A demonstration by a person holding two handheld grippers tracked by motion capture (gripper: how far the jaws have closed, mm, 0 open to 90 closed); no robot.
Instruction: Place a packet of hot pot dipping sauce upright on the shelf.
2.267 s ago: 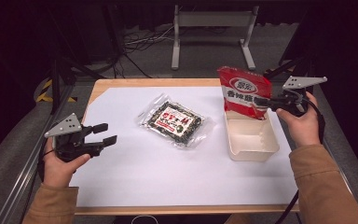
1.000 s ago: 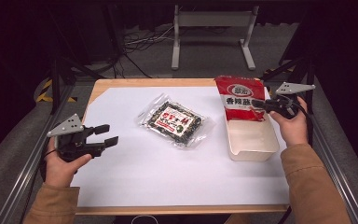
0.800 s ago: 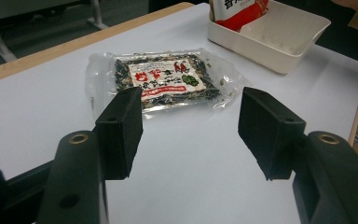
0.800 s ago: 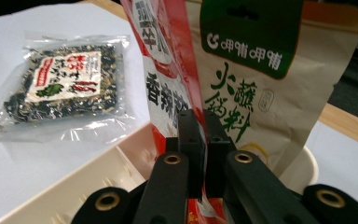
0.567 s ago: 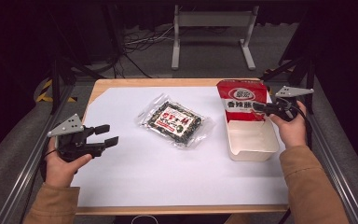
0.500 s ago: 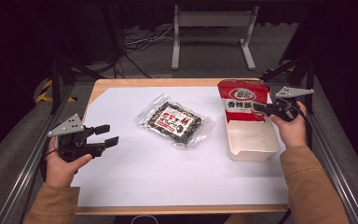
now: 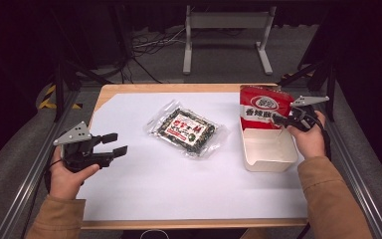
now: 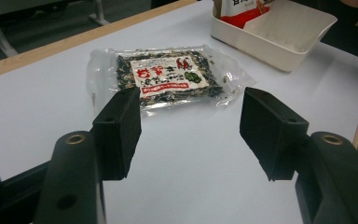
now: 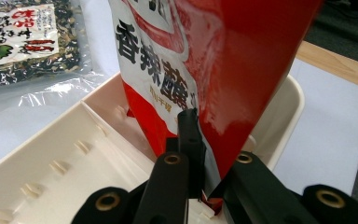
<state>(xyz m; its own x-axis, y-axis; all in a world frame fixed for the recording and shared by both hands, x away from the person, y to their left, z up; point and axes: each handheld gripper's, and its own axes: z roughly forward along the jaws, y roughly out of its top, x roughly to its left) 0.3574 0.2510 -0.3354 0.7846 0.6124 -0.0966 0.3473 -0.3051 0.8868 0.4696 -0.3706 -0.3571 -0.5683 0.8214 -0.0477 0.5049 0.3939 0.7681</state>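
Keep your right gripper [image 7: 281, 120] pinching the red glossy snack pouch [image 7: 261, 107], upright at the far end of the cream plastic tray [image 7: 268, 154]. Lower gently before releasing. Left gripper [image 7: 113, 144] stands spread, empty.

Red snack bag [image 7: 262, 107] with a white panel bearing black characters and a white oval logo above. Cream-white tray [image 7: 270, 152], plain inside. Clear packet [image 7: 186, 130] of dark green-black flakes, its label white with red characters and a small green mark. White sheet [image 7: 189, 184] over a light wooden bench [image 7: 179, 88]. Both grippers' jaws black, topped by grey plates. Sleeves tan.
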